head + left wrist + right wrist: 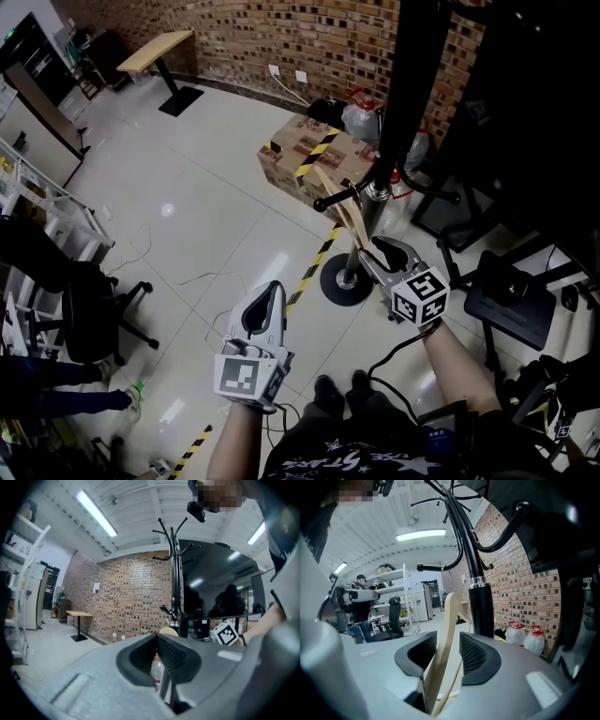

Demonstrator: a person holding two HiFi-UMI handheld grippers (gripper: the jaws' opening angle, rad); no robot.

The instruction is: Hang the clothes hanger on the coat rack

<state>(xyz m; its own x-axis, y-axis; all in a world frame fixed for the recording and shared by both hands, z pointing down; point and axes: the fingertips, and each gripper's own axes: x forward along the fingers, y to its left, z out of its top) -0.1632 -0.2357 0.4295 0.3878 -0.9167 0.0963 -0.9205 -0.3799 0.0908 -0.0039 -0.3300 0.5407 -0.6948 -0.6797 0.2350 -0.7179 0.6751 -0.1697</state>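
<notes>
Right gripper view: right claw spread, pale wooden clothes hanger loose between its pads, just beside the black metal coat rack, hook unseen | left claw pressed together, empty | step: likely letting go at the rack | next: withdraw straight without snagging the hanger.

Around me, a red brick wall ran along the top of the frame above a glossy pale tiled floor. A small wooden table stood upper left, a black office chair lower left and a taped cardboard box near centre. A fluorescent tube lit the white ceiling.
</notes>
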